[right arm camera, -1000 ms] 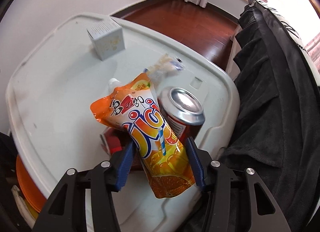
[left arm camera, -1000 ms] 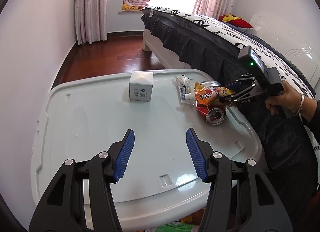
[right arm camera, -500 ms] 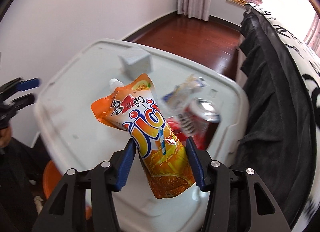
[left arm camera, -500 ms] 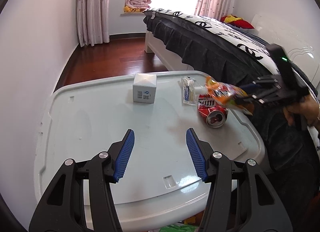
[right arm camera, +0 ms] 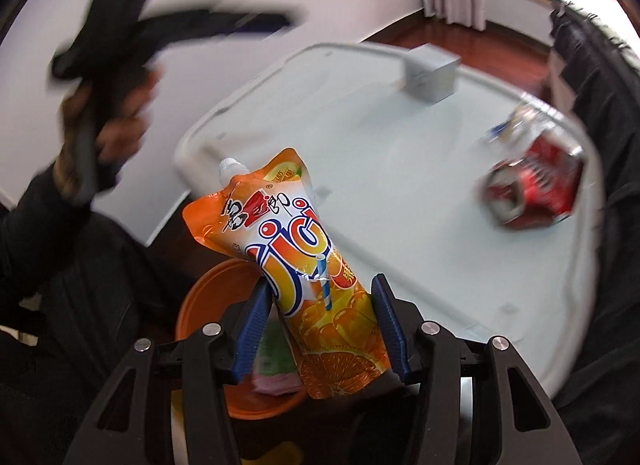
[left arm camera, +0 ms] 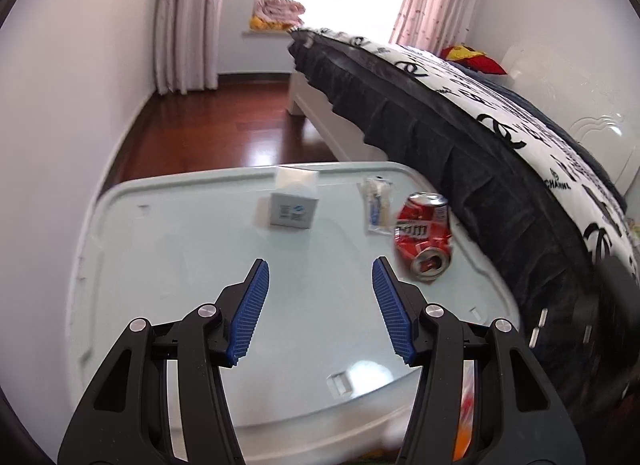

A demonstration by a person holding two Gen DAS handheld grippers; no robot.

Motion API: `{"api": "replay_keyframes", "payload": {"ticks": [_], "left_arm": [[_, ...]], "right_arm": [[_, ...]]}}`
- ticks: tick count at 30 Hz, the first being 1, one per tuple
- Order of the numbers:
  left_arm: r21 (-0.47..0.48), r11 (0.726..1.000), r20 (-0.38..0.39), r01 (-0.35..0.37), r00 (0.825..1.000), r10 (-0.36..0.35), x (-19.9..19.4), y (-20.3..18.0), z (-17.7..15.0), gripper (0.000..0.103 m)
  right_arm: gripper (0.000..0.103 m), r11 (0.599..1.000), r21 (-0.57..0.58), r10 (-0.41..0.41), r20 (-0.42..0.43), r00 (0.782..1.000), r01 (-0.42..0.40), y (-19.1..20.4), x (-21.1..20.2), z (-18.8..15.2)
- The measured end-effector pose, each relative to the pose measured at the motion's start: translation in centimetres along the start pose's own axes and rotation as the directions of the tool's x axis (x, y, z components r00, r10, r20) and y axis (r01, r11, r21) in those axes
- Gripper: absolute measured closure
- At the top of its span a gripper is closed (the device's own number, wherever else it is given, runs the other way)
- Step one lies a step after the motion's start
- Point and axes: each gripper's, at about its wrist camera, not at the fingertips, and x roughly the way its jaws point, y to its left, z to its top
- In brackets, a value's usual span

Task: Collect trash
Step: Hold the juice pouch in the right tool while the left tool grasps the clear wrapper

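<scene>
My right gripper (right arm camera: 320,305) is shut on an orange juice pouch (right arm camera: 308,265) and holds it above an orange bin (right arm camera: 208,305) beside the white table (right arm camera: 400,185). The bin holds some green and pink trash. My left gripper (left arm camera: 320,289) is open and empty above the near part of the table (left arm camera: 180,265). A crushed red can (left arm camera: 426,237) lies at the table's right side, also in the right wrist view (right arm camera: 532,189). A clear wrapper (left arm camera: 376,205) lies beside it. A small white box (left arm camera: 294,203) stands near the far edge, also in the right wrist view (right arm camera: 430,73).
A bed with a black and white cover (left arm camera: 480,125) runs along the table's right side. Dark wooden floor (left arm camera: 224,133) lies beyond the table, with a white wall (left arm camera: 60,125) on the left. The person's hand with the left gripper (right arm camera: 120,65) shows blurred in the right wrist view.
My right gripper has carried the juice pouch off the table, from beside the can to above the orange bin. The left gripper has stayed open over the table.
</scene>
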Motion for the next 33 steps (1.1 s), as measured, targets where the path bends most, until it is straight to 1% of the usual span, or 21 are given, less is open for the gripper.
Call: {"api": "replay_keyframes", "payload": {"ticks": [4,5,6,7,8,9,11,13,14,16,18,22,25,27,31,33], "left_arm": [[0.059,0.998,-0.039,0.036,0.999,-0.034,4.1,-2.7,2.4,0.050],[0.070,0.996,-0.052,0.055,0.997,-0.051,5.4,-3.5,3.1,0.050],[0.085,0.995,-0.060,0.056,0.997,-0.051,6.7,-4.3,3.6,0.050],[0.104,0.994,-0.068,0.040,0.997,-0.033,8.4,-5.1,4.3,0.050],[0.109,0.993,-0.084,0.039,0.996,-0.030,9.8,-5.6,4.7,0.050],[0.104,0.994,-0.101,0.036,0.995,-0.026,11.5,-5.9,5.1,0.050],[0.100,0.995,-0.124,0.001,0.992,0.012,14.4,-6.4,5.9,0.050],[0.087,0.996,-0.157,-0.007,0.987,0.020,17.3,-6.8,6.5,0.050],[0.094,0.995,-0.163,-0.019,0.986,0.034,18.3,-7.0,6.6,0.050],[0.109,0.993,-0.183,-0.033,0.982,0.053,20.4,-7.4,6.8,0.050],[0.121,0.992,-0.199,-0.041,0.978,0.065,22.1,-7.9,6.9,0.050],[0.156,0.985,-0.221,-0.072,0.969,0.106,24.9,-8.6,7.3,0.050],[0.189,0.976,-0.231,-0.111,0.961,0.154,26.5,-8.7,7.3,0.050],[0.195,0.975,-0.245,-0.111,0.957,0.158,27.4,-8.8,7.2,0.050],[0.209,0.975,-0.259,-0.077,0.957,0.131,27.9,-9.2,7.2,0.050],[0.266,0.960,-0.251,-0.082,0.956,0.152,28.2,-9.8,7.2,0.050]], "right_arm": [[0.052,0.998,0.025,0.058,-0.044,0.997,-0.057,1.8,2.5,-2.0],[0.052,0.997,0.029,0.067,-0.057,0.996,-0.066,2.1,3.1,-2.5],[0.052,0.998,0.027,0.065,-0.069,0.995,-0.064,2.4,3.6,-2.8],[0.052,0.998,0.023,0.064,-0.081,0.995,-0.062,2.8,4.2,-3.2],[0.052,0.997,0.032,0.072,-0.089,0.993,-0.069,2.8,4.6,-3.4],[0.052,0.997,0.038,0.069,-0.095,0.993,-0.065,2.9,5.0,-3.6],[0.052,0.998,0.037,0.051,-0.113,0.992,-0.047,3.0,5.9,-4.0],[0.052,0.998,0.049,0.049,-0.124,0.991,-0.044,3.0,6.5,-4.4],[0.052,0.998,0.051,0.041,-0.127,0.991,-0.034,3.0,6.7,-4.6],[0.052,0.997,0.068,0.049,-0.132,0.990,-0.040,2.8,7.0,-4.5],[0.052,0.998,0.054,0.032,-0.137,0.990,-0.025,3.0,7.2,-4.5],[0.052,0.998,0.046,0.050,-0.148,0.988,-0.043,3.5,7.9,-4.8],[0.052,0.998,0.048,0.056,-0.141,0.988,-0.050,3.6,8.1,-4.6],[0.052,0.997,0.056,0.059,-0.120,0.991,-0.052,3.1,6.8,-4.9],[0.052,0.995,0.098,0.038,-0.021,0.999,-0.036,1.9,3.3,-4.5],[0.052,0.992,0.126,0.010,0.021,1.000,-0.013,1.0,1.3,-4.3]]}}
